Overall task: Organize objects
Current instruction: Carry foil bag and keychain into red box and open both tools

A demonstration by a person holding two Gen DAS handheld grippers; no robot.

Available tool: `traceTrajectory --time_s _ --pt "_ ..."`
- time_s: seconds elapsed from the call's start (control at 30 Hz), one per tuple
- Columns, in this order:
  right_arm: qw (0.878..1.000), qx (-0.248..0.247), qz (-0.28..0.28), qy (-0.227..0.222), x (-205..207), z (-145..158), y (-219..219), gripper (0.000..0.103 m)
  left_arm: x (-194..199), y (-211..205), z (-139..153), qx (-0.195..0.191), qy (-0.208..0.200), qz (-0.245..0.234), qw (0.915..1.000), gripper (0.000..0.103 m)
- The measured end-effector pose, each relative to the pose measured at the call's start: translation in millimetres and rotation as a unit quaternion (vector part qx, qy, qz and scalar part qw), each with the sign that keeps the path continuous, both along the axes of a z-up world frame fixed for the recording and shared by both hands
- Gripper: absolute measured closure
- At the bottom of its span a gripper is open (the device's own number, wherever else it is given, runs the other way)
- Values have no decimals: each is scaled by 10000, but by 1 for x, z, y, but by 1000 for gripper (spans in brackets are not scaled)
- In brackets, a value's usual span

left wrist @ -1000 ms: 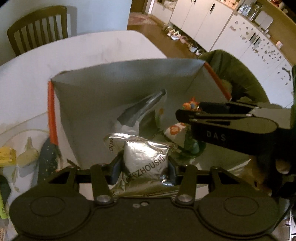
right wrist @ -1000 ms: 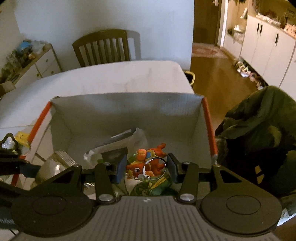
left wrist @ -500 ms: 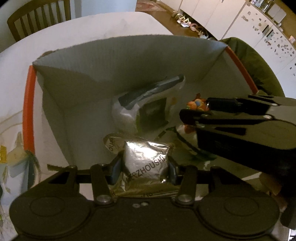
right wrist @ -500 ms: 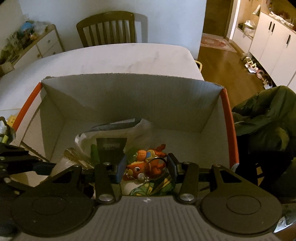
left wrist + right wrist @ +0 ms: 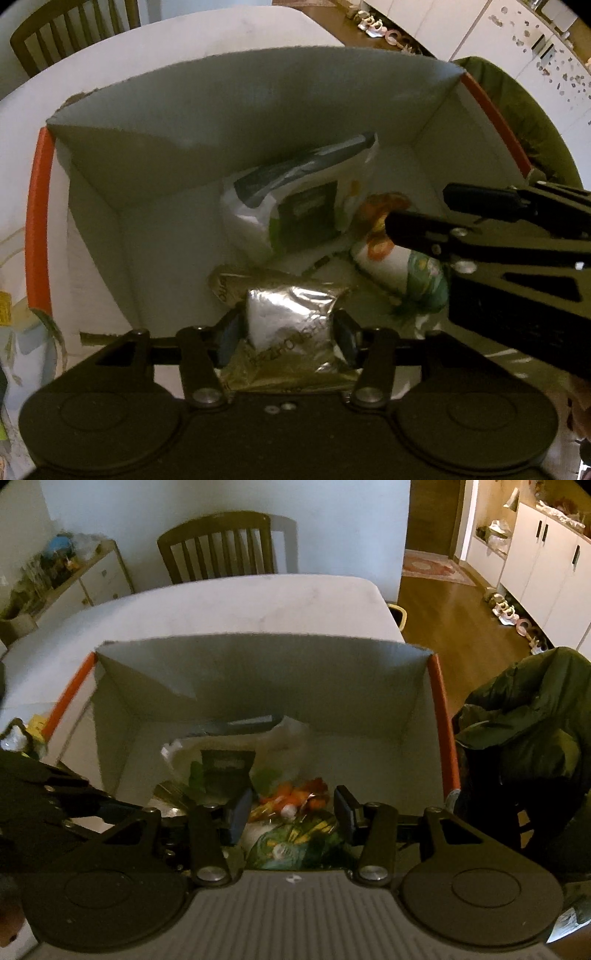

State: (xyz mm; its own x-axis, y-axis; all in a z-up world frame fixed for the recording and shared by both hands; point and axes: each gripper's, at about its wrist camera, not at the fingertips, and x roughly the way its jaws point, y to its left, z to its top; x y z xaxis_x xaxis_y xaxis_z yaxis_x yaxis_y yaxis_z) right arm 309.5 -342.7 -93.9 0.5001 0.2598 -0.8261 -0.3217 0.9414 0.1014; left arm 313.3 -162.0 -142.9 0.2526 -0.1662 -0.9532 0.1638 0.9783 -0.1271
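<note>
A cardboard box [image 5: 258, 110] with orange-taped side rims stands on the table, and both grippers point down into it. My left gripper [image 5: 290, 336] has its jaws opening around a silver foil packet [image 5: 291, 317]. A thin gap shows at the left pad, and the packet lies on the box floor. My right gripper [image 5: 291, 808] is opening too. A blurred orange toy with a key ring [image 5: 291, 799] sits loose between its pads, over a green-patterned pack [image 5: 295, 845]. A white plastic bag with a dark label [image 5: 295, 206] lies mid-box.
The box [image 5: 258, 672] stands at the near end of a white table [image 5: 240, 602], with a wooden chair [image 5: 218, 542] behind it. A dark green jacket [image 5: 524, 731] hangs at the right. Yellow items [image 5: 37, 723] lie left of the box.
Both grippers' jaws have spread a little. The left gripper has sunk deeper into the box with the foil packet. The orange toy has dropped lower between the right pads.
</note>
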Motion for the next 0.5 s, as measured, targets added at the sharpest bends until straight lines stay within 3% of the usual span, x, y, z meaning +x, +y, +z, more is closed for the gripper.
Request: traceTrajectory --time_s 0.27,0.5 --pt "9997 183 -26 -161 -12 17 -8 50 -18 3 19 -219 -334 7 9992 30" --pt "9989 325 -16 -323 -27 34 -10 47 -27 10 41 -351 -661 65 9972 29"
